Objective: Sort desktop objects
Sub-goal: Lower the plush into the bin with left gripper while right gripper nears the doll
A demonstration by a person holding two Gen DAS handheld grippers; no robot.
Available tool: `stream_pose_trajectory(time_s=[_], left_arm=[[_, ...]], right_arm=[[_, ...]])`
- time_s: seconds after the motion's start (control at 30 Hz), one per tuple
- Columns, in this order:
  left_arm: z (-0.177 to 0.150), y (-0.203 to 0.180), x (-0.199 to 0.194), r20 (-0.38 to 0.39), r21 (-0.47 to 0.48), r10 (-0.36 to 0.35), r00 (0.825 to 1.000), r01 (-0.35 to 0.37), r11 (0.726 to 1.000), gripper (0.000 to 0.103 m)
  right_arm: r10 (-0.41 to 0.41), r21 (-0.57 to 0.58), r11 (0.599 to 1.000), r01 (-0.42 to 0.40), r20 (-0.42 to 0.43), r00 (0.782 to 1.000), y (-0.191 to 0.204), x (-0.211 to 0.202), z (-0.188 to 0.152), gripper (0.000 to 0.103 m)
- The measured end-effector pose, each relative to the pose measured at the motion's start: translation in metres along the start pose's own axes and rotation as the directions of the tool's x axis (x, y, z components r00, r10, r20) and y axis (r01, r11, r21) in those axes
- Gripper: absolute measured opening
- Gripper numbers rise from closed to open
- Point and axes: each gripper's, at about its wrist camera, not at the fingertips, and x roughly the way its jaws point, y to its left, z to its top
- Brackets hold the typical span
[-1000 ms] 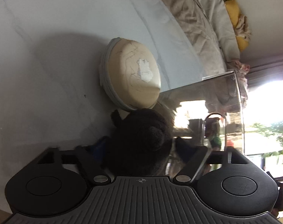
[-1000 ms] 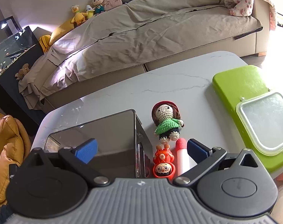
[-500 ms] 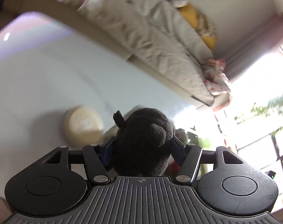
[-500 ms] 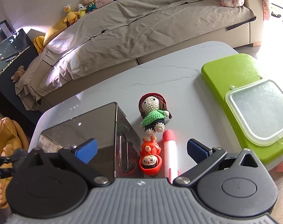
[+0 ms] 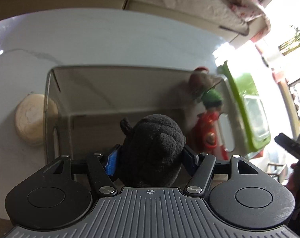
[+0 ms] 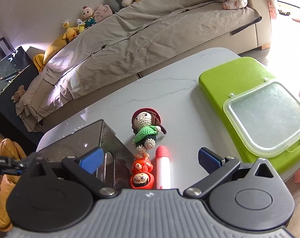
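The white marble surface (image 6: 169, 91) stands before a covered sofa (image 6: 150, 31). The left gripper (image 5: 150, 154) clamps a black plush toy (image 5: 151, 150) above the clear box (image 5: 118, 91). The right gripper (image 6: 150, 158) is wide apart, empty, above the red figurine (image 6: 142, 174), marker (image 6: 163, 166) and crochet doll (image 6: 146, 130), near the green tray (image 6: 229, 75).

Open-topped clear box (image 5: 118, 91) unobstructed from above — crochet doll (image 6: 147, 129) and red figurine (image 6: 142, 175) crowding its right wall

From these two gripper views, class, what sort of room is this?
Most likely a home living room: a covered sofa lined with soft toys behind a pale marble-look table, and a fish tank alongside.
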Motion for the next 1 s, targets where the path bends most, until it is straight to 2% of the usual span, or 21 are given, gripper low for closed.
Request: stream_pose_trajectory(time_s=[0.07, 0.2, 0.4, 0.5, 0.6, 0.73, 0.83, 0.87, 0.9, 1.0], left_arm=[[-0.003, -0.004, 0.025, -0.068, 0.029, 0.062, 0.996, -0.06, 0.998, 0.068], [-0.006, -0.01, 0.063, -0.163, 0.106, 0.18, 0.97, -0.164, 0.981, 0.069], [-0.005, -0.017, 0.091, -0.203, 0.181, 0.295, 0.934, -0.26, 0.948, 0.069], [-0.005, -0.025, 0.102, -0.212, 0.226, 0.367, 0.906, -0.32, 0.92, 0.07], [-0.003, -0.034, 0.103, -0.186, 0.272, 0.424, 0.886, -0.368, 0.889, 0.073], [0.001, -0.042, 0.092, -0.131, 0.311, 0.46, 0.878, -0.404, 0.86, 0.073], [0.003, -0.045, 0.081, -0.095, 0.328, 0.484, 0.87, -0.432, 0.84, 0.083], [0.003, -0.046, 0.076, -0.081, 0.333, 0.491, 0.868, -0.441, 0.834, 0.089], [0.003, -0.047, 0.071, -0.064, 0.336, 0.492, 0.868, -0.446, 0.83, 0.093], [0.004, -0.052, 0.055, -0.023, 0.342, 0.488, 0.873, -0.452, 0.824, 0.093]], right_arm=[[-0.009, -0.006, 1.0, 0.009, -0.013, 1.0, -0.005, 0.006, -0.002, 0.103], [-0.03, -0.007, 1.0, 0.029, -0.047, 0.998, -0.013, 0.026, -0.006, 0.103], [-0.056, -0.017, 0.998, 0.054, -0.101, 0.993, -0.012, 0.06, -0.015, 0.103], [-0.05, -0.004, 0.999, 0.05, -0.104, 0.993, -0.013, 0.076, -0.009, 0.103], [-0.032, 0.023, 0.999, 0.034, -0.1, 0.994, -0.016, 0.093, 0.001, 0.103], [-0.008, 0.06, 0.998, 0.014, -0.095, 0.995, -0.019, 0.114, 0.014, 0.103], [0.0, 0.083, 0.997, 0.008, -0.1, 0.995, -0.023, 0.133, 0.025, 0.103], [-0.004, 0.088, 0.996, 0.014, -0.111, 0.994, -0.025, 0.14, 0.029, 0.103], [-0.01, 0.094, 0.995, 0.021, -0.118, 0.993, -0.026, 0.148, 0.033, 0.103], [-0.047, 0.067, 0.996, 0.057, -0.135, 0.99, -0.022, 0.168, 0.04, 0.103]])
